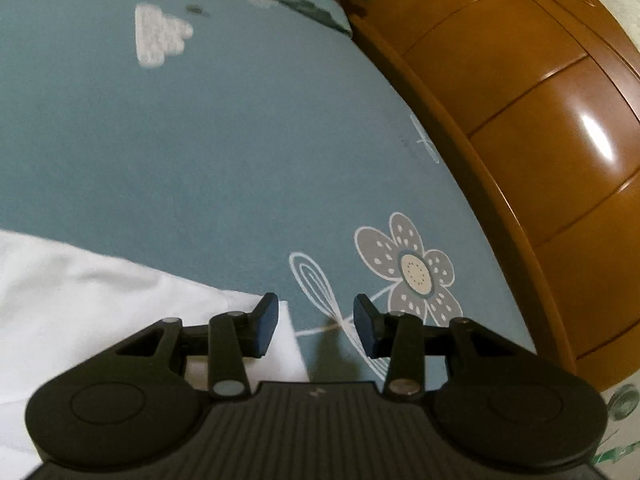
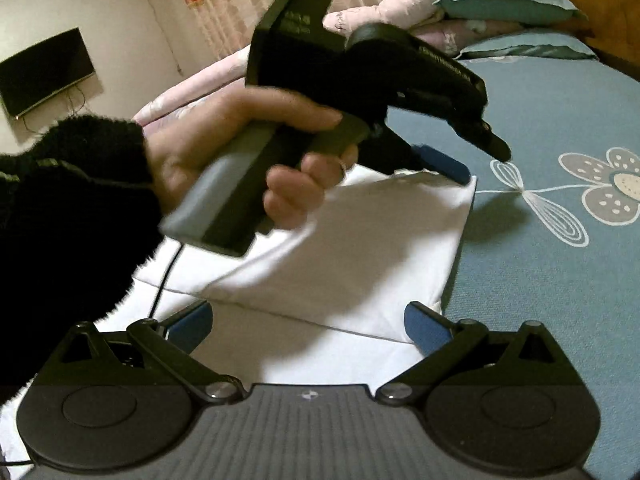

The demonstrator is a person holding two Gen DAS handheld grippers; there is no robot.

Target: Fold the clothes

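A white garment (image 2: 352,248) lies folded on the blue bed sheet (image 2: 560,300). In the right wrist view my right gripper (image 2: 308,328) hovers wide open over its near edge, pads clear of the cloth. A hand (image 2: 224,152) in a black fuzzy sleeve holds my left gripper (image 2: 476,158) over the garment's far right corner. In the left wrist view the left gripper (image 1: 316,326) stands open. Its left finger (image 1: 268,324) is over the white garment's (image 1: 100,300) corner and its right finger is over the sheet. Nothing is pinched.
The sheet carries a grey flower print (image 1: 412,268) just right of the garment. A wooden headboard (image 1: 540,140) borders the bed on the right. Pillows (image 2: 508,4) and a pink quilt (image 2: 192,84) lie at the far end. A dark screen (image 2: 44,72) hangs on the wall.
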